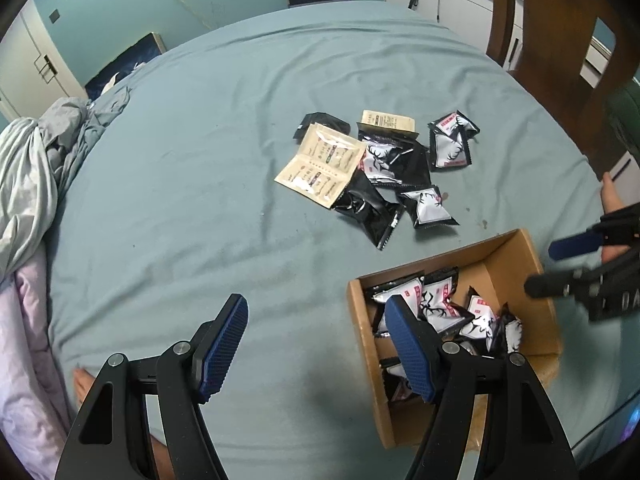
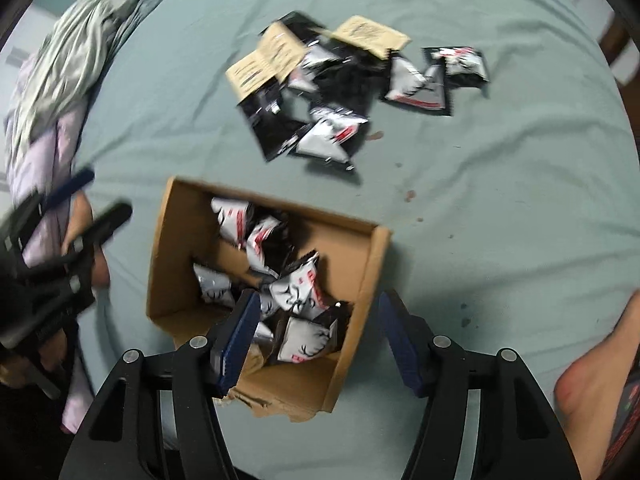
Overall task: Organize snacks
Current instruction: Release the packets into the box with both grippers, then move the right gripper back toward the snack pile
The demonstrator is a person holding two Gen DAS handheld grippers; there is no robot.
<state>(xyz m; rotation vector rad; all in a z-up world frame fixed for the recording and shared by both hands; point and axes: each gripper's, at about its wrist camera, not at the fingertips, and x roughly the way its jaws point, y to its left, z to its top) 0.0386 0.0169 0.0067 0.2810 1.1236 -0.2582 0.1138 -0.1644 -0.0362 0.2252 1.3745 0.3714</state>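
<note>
A pile of snack packets (image 1: 376, 168), black-and-white ones and beige ones, lies on the teal sheet; it also shows in the right wrist view (image 2: 332, 92). A brown cardboard box (image 1: 516, 252) holds several black-and-white packets (image 1: 448, 308); in the right wrist view the box (image 2: 176, 240) sits just ahead of the fingers. My left gripper (image 1: 316, 340) is open and empty, just left of the box. My right gripper (image 2: 316, 340) is open and empty, above the box's near right corner. It shows at the right edge of the left wrist view (image 1: 560, 268).
The bed sheet (image 1: 200, 200) covers the work surface. Crumpled bedding (image 1: 32, 184) lies at the left. A wooden chair (image 1: 560, 40) stands at the far right. A bare foot (image 2: 600, 380) rests at the lower right of the right wrist view.
</note>
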